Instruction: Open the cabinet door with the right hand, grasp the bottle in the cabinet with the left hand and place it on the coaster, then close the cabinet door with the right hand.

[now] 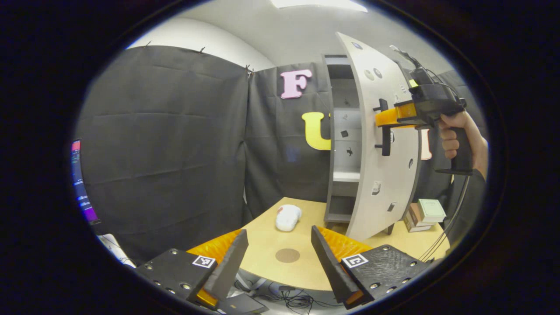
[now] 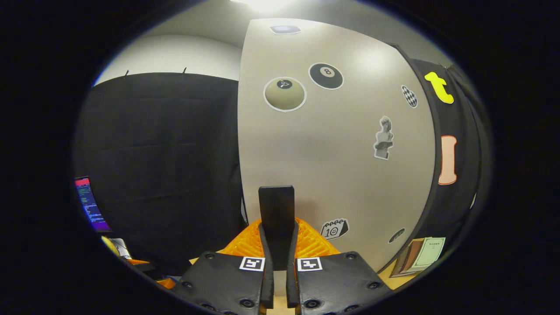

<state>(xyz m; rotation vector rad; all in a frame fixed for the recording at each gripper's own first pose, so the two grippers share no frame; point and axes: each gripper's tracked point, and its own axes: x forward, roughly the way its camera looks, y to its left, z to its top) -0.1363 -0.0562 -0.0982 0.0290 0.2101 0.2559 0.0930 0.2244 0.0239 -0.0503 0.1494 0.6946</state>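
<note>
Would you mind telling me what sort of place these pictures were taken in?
Probably a staged recording booth: black cloth walls, a sticker-covered cabinet door on a small wooden table, and a monitor at the side.

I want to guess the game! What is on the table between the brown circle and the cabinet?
A white bottle lies on its side between the coaster and the cabinet, seen in the left gripper view.

One cabinet (image 1: 345,131) with one door (image 1: 385,175), swung open, and one black handle (image 1: 385,129) on it. One white bottle (image 1: 288,217) lying on one table (image 1: 271,245). One round coaster (image 1: 287,255). Two grippers: left gripper (image 1: 280,258), right gripper (image 1: 387,118). One hand (image 1: 457,135). One stack of boxes (image 1: 424,214). One screen (image 1: 81,183).
</note>
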